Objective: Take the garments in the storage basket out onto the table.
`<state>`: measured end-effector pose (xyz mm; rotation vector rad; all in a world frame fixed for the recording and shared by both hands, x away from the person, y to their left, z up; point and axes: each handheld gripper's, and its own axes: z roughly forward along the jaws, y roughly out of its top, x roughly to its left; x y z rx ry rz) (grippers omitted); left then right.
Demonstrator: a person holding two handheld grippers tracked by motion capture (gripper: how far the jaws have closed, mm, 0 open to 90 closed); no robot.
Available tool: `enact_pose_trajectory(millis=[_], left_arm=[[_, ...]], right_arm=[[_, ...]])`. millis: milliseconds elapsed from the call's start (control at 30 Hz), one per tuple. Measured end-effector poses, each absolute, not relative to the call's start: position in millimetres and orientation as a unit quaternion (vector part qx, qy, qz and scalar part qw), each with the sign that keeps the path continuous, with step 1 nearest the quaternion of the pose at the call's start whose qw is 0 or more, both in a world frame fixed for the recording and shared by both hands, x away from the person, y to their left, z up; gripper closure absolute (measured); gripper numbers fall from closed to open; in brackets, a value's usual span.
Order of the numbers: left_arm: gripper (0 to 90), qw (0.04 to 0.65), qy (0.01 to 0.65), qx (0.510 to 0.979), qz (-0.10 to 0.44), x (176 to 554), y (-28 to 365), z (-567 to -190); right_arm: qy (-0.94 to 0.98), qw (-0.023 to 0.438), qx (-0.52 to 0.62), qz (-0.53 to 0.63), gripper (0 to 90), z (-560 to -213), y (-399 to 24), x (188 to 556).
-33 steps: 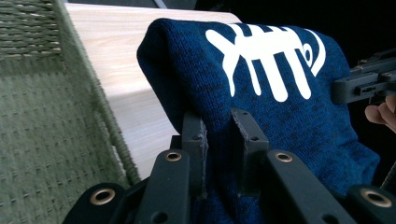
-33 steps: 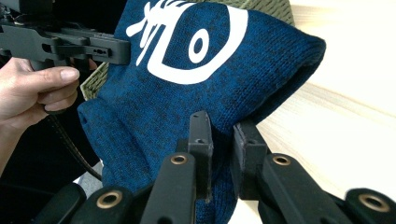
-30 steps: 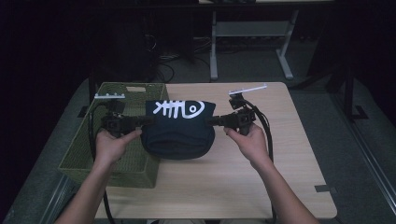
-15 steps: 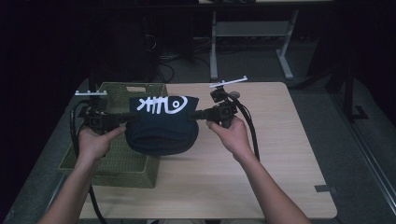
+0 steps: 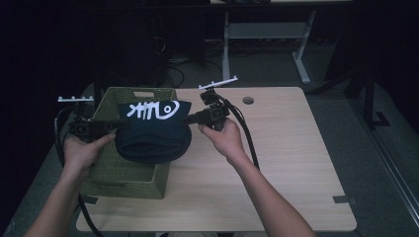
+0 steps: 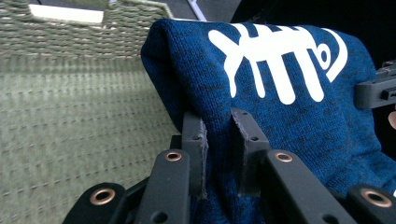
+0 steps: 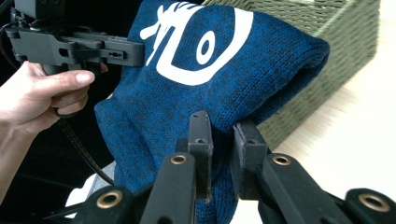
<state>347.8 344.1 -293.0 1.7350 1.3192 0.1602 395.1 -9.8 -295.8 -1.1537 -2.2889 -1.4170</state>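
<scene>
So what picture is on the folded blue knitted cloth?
A white fish skeleton, clearest in the left gripper view.

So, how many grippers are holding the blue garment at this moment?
2. The left gripper pinches the blue garment at its left edge, over the green basket; the right gripper pinches its right edge.

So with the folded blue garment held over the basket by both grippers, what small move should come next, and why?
Probably lower it. The left gripper and right gripper each pinch an edge of the blue garment, which hangs above the green basket, partly over its right rim, so nudge it left while lowering.
</scene>
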Motion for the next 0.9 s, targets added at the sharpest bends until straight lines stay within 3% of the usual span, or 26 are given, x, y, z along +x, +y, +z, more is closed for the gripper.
enact_pose_trajectory(millis=[900], left_arm=[[77.1, 0.446, 0.579, 0.678, 0.080, 346, 410, -306]], right_arm=[[-0.784, 0.135, -0.377, -0.474, 79.5, -311, 65, 414]])
